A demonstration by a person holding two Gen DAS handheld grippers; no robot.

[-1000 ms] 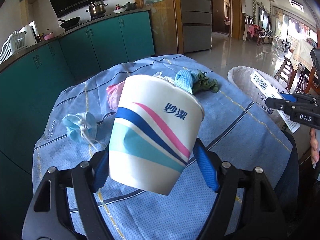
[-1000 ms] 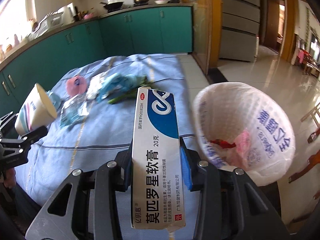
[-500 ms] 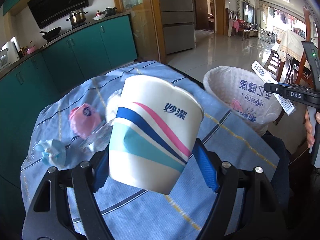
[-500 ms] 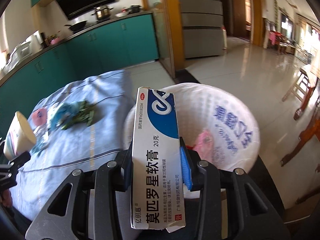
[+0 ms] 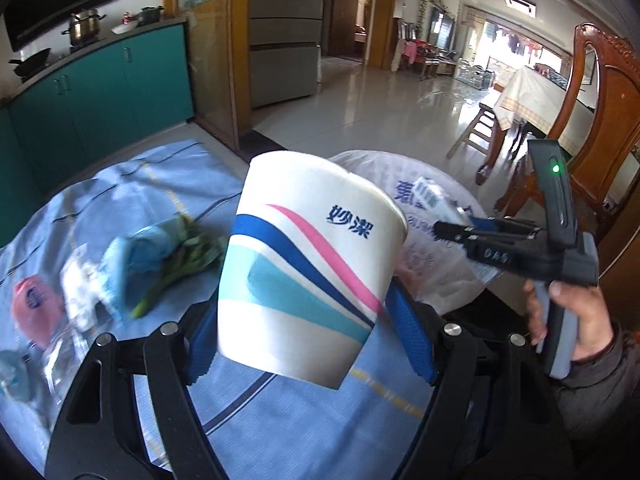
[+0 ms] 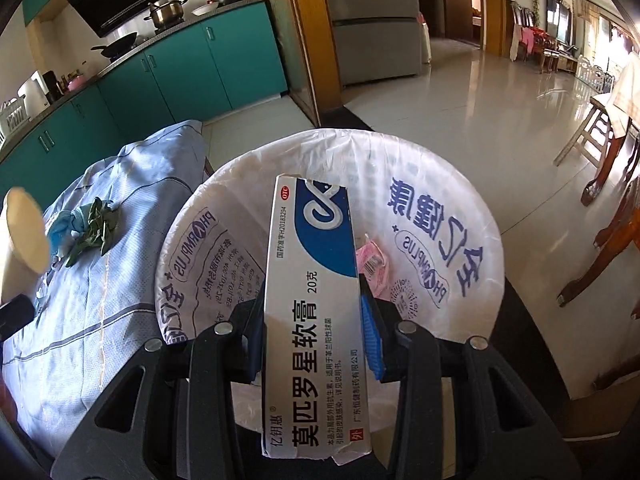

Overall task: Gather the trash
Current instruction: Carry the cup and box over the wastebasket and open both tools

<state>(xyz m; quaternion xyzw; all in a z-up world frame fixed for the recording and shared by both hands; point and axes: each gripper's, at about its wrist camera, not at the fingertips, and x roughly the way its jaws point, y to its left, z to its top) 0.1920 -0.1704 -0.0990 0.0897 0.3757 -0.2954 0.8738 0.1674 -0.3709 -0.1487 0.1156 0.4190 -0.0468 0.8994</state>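
Gripping a paper cup (image 5: pixel 308 276) in my left jaws over the table (image 5: pixel 280 432), my right jaws clamp an ointment box (image 6: pixel 316 304) marked "20克" above the "PHARMPLUS"-printed bin bag (image 6: pixel 452 216).

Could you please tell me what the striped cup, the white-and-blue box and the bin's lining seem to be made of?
Striped white cup: probably coated paper; matte printed wall, thin rolled rim.
White-and-blue ointment box: thin cardboard, slightly glossy; its lower flap is torn and creased.
Printed white bin liner: thin plastic film; translucent, crinkled, stretched over the rim.
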